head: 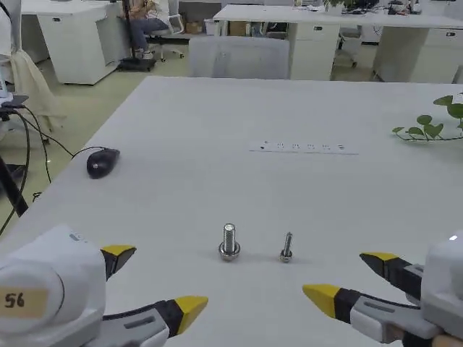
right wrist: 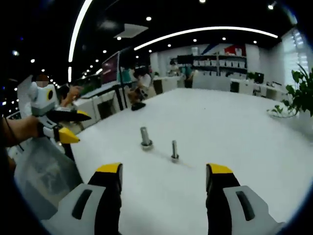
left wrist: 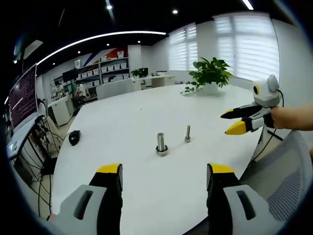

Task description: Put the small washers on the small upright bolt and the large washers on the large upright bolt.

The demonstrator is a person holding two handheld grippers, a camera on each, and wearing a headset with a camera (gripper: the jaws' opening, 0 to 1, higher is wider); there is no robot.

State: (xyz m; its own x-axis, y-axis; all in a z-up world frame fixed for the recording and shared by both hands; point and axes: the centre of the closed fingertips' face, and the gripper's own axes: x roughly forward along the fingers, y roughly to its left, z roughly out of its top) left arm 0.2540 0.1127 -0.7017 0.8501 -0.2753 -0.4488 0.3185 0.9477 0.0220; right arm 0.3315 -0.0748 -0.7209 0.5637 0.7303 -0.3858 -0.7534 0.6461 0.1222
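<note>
While you held both grippers low over the near edge of the white table (head: 217, 130), the left gripper (head: 166, 275) sat at the near left with its jaws spread apart and nothing between them, and the right gripper (head: 336, 273) sat at the near right, likewise spread and empty. Just beyond them the large upright bolt (head: 229, 242) stood on the left and the small upright bolt (head: 286, 247) near it on the right, not touching, each with a wider ring at its foot. A dark mouse (head: 102, 161) lay farther left, a power strip (head: 304, 147) beyond the bolts, and plant leaves (head: 434, 124) at the far right.
</note>
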